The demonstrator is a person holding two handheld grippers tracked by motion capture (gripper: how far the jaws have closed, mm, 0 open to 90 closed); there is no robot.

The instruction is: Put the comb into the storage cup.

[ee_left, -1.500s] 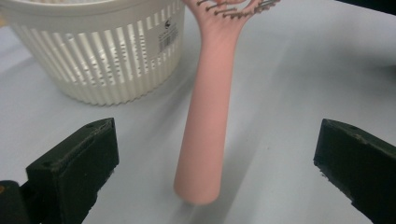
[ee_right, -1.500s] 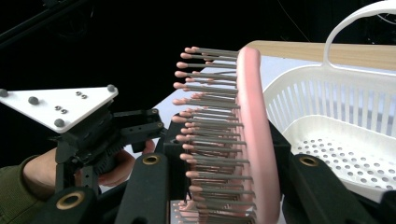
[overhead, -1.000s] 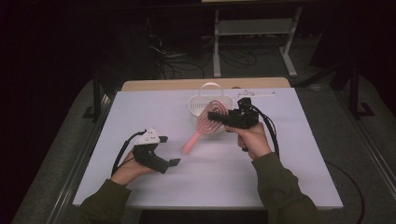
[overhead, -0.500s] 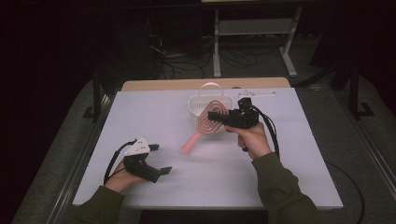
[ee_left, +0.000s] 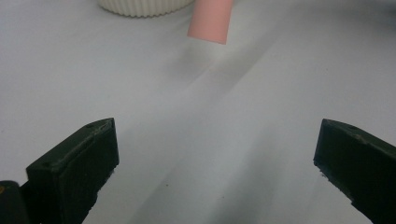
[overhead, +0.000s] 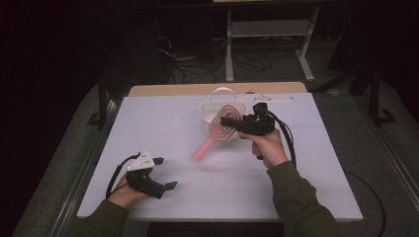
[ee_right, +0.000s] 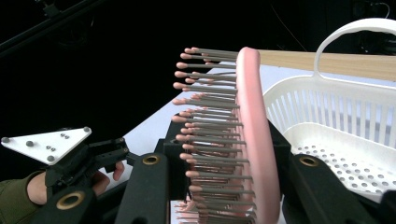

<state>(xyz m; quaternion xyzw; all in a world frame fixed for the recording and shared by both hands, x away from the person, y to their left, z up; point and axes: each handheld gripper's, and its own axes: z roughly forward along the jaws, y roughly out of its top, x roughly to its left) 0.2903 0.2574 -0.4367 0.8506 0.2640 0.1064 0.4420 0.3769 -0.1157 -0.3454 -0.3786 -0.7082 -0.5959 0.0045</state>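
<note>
Pink hairbrush (overhead: 223, 125) sits clamped between the right gripper (overhead: 232, 122) jaws, its head just beside the white basket (overhead: 213, 109). The left gripper (overhead: 164, 173) rests low on the table (overhead: 163, 123), jaws apart and empty, well away from the brush handle.

Dim room; grey floor (overhead: 59, 163) strewn with cables (overhead: 197, 69) (a white shelf frame (overhead: 269, 32) behind).

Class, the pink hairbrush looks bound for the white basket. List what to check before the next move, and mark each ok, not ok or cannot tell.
1. Right gripper clamped on the brush head: ok.
2. Brush lifted off the table: ok, handle hangs in the air.
3. Basket upright with room inside: ok.
4. Brush fully over the basket: not ok, handle sticks out toward the person.
5. Left gripper open and well away: ok.
6. Grip firm enough: cannot tell.
</note>
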